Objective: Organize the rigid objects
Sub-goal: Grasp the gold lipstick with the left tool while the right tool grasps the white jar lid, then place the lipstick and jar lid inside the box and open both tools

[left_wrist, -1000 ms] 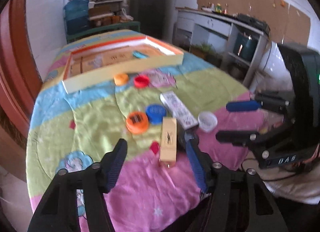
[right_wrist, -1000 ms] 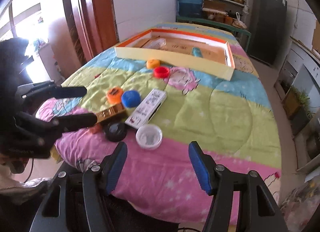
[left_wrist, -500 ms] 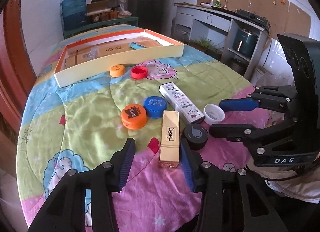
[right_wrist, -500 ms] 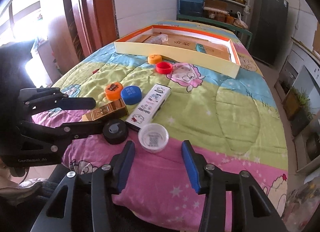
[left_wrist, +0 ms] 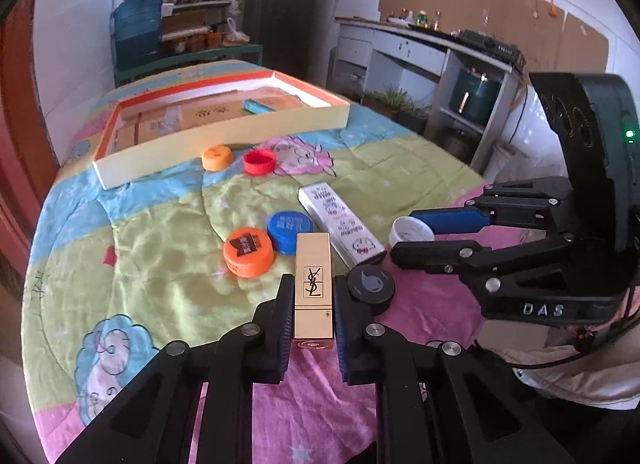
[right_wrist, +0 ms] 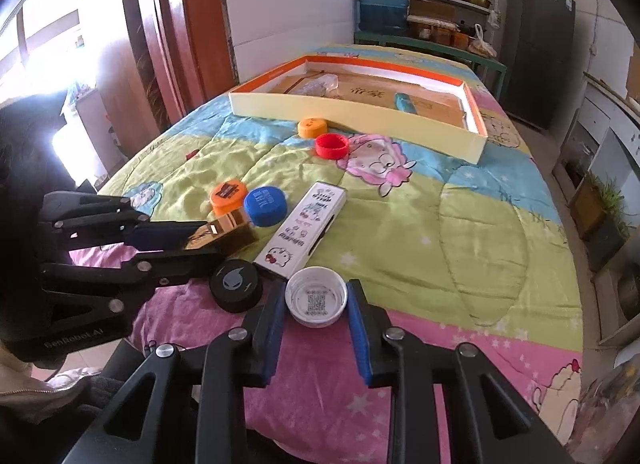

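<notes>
My left gripper [left_wrist: 313, 288] is shut on a gold YSL box [left_wrist: 313, 288] that lies on the quilt; it also shows in the right wrist view [right_wrist: 230, 229]. My right gripper [right_wrist: 316, 296] has its jaws on both sides of an upturned white cap [right_wrist: 317, 296] and touching it; the cap shows in the left wrist view [left_wrist: 410, 229]. A black cap [left_wrist: 370, 284] lies between the two. Beside them lie a white cartoon box [left_wrist: 340, 221], a blue cap [left_wrist: 289, 225] and an orange cap [left_wrist: 248, 252].
A shallow orange-rimmed tray [left_wrist: 224, 141] stands at the far end of the table, with a teal item [left_wrist: 256, 105] inside. A small orange cap [left_wrist: 217, 157] and a red cap [left_wrist: 259, 162] lie in front of it. The quilt's near edge [right_wrist: 400, 396] is close.
Both grippers moved forward and down and closed: the left onto the gold box, the right around the white cap.
</notes>
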Motion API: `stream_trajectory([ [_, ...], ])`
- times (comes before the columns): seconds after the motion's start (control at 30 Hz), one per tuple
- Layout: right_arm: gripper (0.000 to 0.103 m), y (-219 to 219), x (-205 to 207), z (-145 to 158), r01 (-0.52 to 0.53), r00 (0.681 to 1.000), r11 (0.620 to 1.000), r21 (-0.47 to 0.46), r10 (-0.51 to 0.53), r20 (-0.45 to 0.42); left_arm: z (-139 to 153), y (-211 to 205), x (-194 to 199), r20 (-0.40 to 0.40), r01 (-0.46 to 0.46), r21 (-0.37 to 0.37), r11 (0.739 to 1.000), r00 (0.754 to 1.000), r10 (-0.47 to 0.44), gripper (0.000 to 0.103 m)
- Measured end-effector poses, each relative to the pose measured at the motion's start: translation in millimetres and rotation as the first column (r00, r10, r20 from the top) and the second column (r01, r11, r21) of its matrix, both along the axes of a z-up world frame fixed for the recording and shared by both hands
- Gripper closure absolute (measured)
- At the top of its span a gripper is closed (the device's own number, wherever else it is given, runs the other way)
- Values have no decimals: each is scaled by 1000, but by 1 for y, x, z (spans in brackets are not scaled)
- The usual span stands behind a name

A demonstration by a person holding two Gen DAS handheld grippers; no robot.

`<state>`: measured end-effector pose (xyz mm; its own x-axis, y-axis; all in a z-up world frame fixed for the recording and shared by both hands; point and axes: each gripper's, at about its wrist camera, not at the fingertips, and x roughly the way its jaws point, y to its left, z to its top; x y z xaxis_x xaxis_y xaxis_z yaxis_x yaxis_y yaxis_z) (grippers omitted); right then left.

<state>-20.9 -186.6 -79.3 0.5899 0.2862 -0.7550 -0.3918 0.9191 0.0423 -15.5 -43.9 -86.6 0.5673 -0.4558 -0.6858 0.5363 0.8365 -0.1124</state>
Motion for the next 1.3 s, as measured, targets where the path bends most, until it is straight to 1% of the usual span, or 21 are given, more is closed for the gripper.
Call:
stream_trajectory([
  [0.17, 73, -8, 1, 16, 14, 999, 1000, 14, -14, 37, 21, 8, 1, 44, -23, -16, 1000, 999, 23, 85],
  [0.3, 73, -11, 14, 31, 13, 997, 1000, 13, -14, 80, 44, 15, 16, 90, -63, -15, 998, 994, 64, 85],
  [0.37, 73, -10, 25, 40, 12, 994, 1000, 14, -13, 106, 57, 21, 29, 103, -96, -23, 995, 990, 98, 85],
  [0.5, 73, -8, 50, 61, 7, 985, 1000, 21, -11, 171, 79, 38, 67, 98, -166, -71, 984, 980, 172, 85],
  [0.6, 73, -5, 78, 77, -4, 980, 999, 47, -5, 197, 90, 45, 97, 108, -221, -64, 973, 968, 227, 85],
  [0.67, 73, -2, 96, 84, -17, 980, 998, 63, 4, 201, 94, 48, 115, 101, -243, -61, 968, 963, 248, 85],
  [0.73, 73, 3, 115, 89, -28, 979, 997, 73, 12, 203, 95, 50, 137, 91, -265, -56, 963, 959, 269, 85],
  [0.83, 73, 10, 149, 89, -40, 984, 995, 96, 22, 179, 90, 49, 172, 75, -297, -20, 955, 952, 298, 85],
  [0.93, 73, 15, 184, 80, -30, 992, 993, 112, 15, 128, 78, 51, 202, 43, -322, -3, 947, 946, 322, 85],
  [1.0, 73, 19, 204, 70, -17, 995, 995, 102, 6, 102, 69, 53, 220, 20, -338, 4, 941, 941, 338, 85],
  [1.13, 73, 26, 234, 51, -5, 998, 997, 78, 1, 55, 57, 55, 243, -4, -357, 18, 934, 934, 357, 85],
  [1.3, 73, 33, 254, 34, -9, 1000, 998, 64, 7, 25, 43, 57, 264, -35, -378, 40, 925, 925, 379, 85],
])
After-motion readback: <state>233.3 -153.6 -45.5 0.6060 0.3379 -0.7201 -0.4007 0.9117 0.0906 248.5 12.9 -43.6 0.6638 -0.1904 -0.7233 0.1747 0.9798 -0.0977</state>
